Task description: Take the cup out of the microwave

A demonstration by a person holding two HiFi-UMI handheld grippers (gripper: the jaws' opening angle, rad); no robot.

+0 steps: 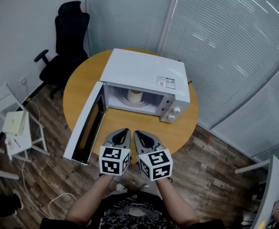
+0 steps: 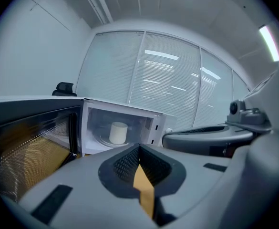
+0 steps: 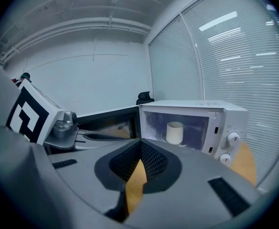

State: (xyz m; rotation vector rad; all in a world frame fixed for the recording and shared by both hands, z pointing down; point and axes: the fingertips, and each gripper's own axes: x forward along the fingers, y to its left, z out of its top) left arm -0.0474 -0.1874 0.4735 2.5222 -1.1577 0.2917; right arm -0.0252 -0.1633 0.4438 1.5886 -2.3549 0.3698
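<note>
White cup [image 1: 135, 95] inside open microwave [image 1: 144, 70] on round counter [image 1: 79, 82], door [image 1: 84, 125] swung wide, left tool [image 1: 124, 132] and right tool [image 1: 138, 134] side by side in front, both closed, empty

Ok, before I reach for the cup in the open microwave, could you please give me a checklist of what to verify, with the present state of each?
1. Hinged door of the white box microwave swung open: ok.
2. Cream cylindrical cup standing upright inside: ok.
3. Way from both grippers to the opening, over the round wooden table, free: ok.
4. Left gripper open for a grasp: not ok, shut and empty.
5. Right gripper open for a grasp: not ok, shut and empty.
6. Cup filled or empty: cannot tell.
</note>
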